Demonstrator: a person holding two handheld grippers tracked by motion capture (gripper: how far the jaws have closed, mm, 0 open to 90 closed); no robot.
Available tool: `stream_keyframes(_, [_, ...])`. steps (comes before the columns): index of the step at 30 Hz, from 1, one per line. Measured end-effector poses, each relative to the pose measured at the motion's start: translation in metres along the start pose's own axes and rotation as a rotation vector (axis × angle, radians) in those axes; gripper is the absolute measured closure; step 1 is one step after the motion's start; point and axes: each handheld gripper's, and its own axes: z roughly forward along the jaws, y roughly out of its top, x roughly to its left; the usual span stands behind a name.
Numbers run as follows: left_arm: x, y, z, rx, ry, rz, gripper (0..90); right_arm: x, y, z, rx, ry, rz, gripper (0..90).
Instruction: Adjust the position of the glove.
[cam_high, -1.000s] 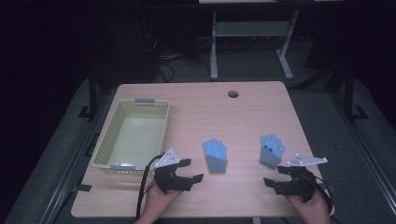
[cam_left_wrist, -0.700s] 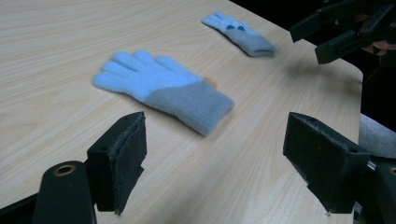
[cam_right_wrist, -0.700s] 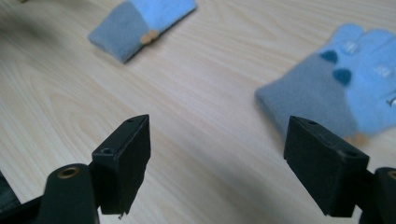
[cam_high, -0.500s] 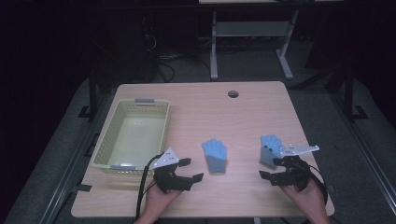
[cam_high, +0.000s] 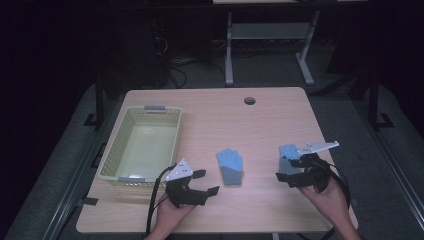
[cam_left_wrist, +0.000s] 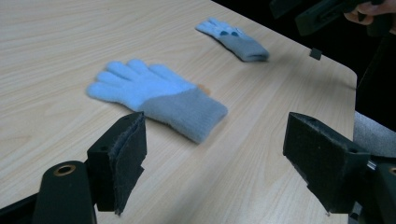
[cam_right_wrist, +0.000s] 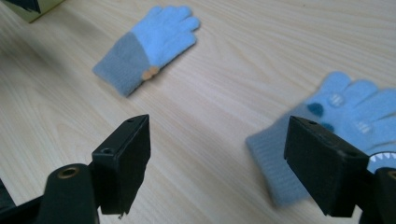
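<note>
Right gripper (cam_high: 290, 170) moved up-left over right glove (cam_high: 286, 152), lower right of frame; jaws spread. Left gripper (cam_high: 202, 182) jaws spread too.

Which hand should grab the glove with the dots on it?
The right one, most likely. The right gripper is open and right beside the dotted glove, whose cuff lies near its jaws. The left gripper is open too, but sits nearer the plain glove.
</note>
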Motion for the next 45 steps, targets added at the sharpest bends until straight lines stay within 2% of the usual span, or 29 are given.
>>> stream_keyframes(4, [0.000, 0.000, 0.000, 0.001, 0.001, 0.000, 21.3, -0.002, 0.007, 0.001, 0.019, -0.006, 0.006, 22.8])
stream_keyframes(9, [0.001, 0.001, -0.001, -0.009, 0.004, -0.004, 21.4, -0.008, 0.014, 0.001, 0.015, -0.017, 0.017, 24.6])
stream_keyframes(13, [0.002, -0.001, 0.001, 0.001, -0.001, 0.002, 21.4, -0.018, 0.023, 0.003, 0.040, -0.047, 0.020, 27.9])
stream_keyframes(14, [0.000, 0.000, 0.002, -0.009, -0.002, -0.005, 21.4, -0.019, 0.024, 0.003, 0.041, -0.054, 0.019, 28.2])
stream_keyframes(16, [0.000, 0.000, 0.002, -0.006, -0.001, -0.002, 21.4, -0.022, 0.025, 0.004, 0.033, -0.053, 0.025, 29.1])
stream_keyframes(21, [0.001, -0.001, 0.002, -0.009, -0.004, -0.012, 21.4, -0.033, 0.032, 0.012, 0.068, -0.077, 0.045, 30.4])
stream_keyframes(27, [0.001, 0.000, 0.001, -0.012, -0.004, -0.007, 21.4, -0.042, 0.033, 0.023, 0.113, -0.088, 0.056, 32.0])
stream_keyframes(32, [-0.001, 0.000, 0.002, -0.018, -0.005, -0.008, 21.4, -0.050, 0.032, 0.030, 0.140, -0.104, 0.077, 33.6])
stream_keyframes(34, [-0.001, 0.000, 0.002, -0.015, -0.006, -0.012, 21.3, -0.054, 0.030, 0.034, 0.173, -0.120, 0.092, 35.4])
stream_keyframes(38, [-0.001, 0.000, 0.003, -0.015, -0.007, -0.011, 21.4, -0.060, 0.026, 0.039, 0.198, -0.134, 0.109, 37.7])
stream_keyframes(40, [-0.001, 0.000, 0.003, -0.017, -0.008, -0.011, 21.4, -0.063, 0.023, 0.041, 0.217, -0.128, 0.131, 39.1])
stream_keyframes(45, [0.001, -0.001, 0.004, -0.003, -0.009, -0.013, 21.4, -0.069, 0.018, 0.047, 0.264, -0.127, 0.137, 44.2])
